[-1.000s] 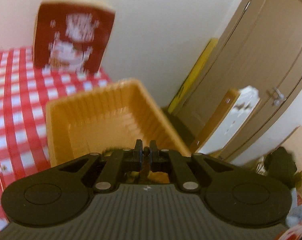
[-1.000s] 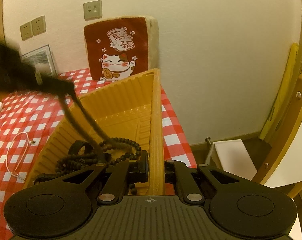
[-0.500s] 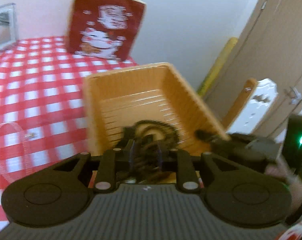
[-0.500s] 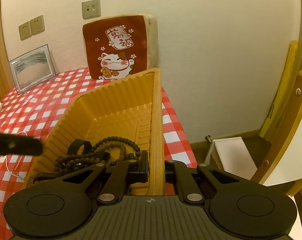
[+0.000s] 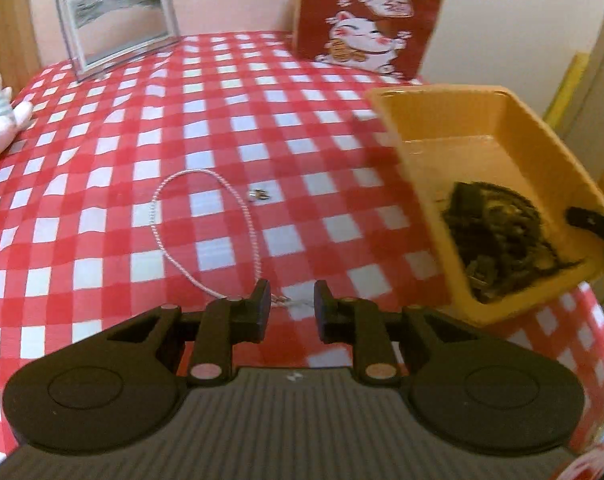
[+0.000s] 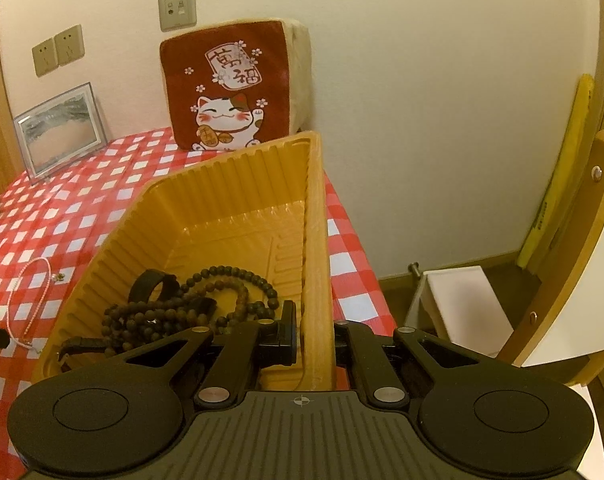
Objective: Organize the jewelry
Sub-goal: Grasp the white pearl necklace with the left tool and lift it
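With my right tongs [image 6: 313, 332] clamped on the yellow tray [image 6: 222, 184] wall and my left tongs [image 5: 292, 306] slightly apart, empty, above the thin pink-white cord necklace [image 5: 202, 232] lying looped on the checked worktop [image 5: 102, 160], I feared it slipping out.

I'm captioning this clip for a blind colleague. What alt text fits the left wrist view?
The left gripper, jaws apart and empty, hovers over a red checked tablecloth near a pink-and-white cord necklace. To the right, a yellow tray holds dark beads.
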